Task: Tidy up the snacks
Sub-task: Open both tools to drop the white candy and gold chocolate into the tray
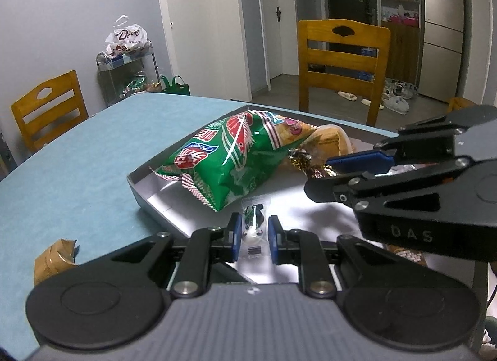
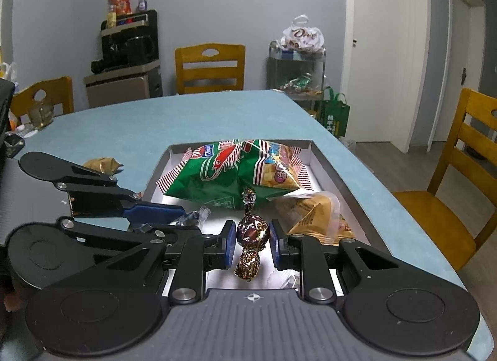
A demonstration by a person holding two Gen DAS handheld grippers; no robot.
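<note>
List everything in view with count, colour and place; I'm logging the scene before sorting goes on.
tray: one, grey, on the table
table: one, blue top
chip bag: one, green, in tray
twist-wrapped candy: one, brown, between the right gripper's pads
small clear packet: one, white contents, between the left gripper's pads
yellow pastry packet: one, in tray, right side
brown wrapper: one, on table left of tray
chairs: wooden, around the table
left gripper: black, blue pads
right gripper: black, blue pads
</note>
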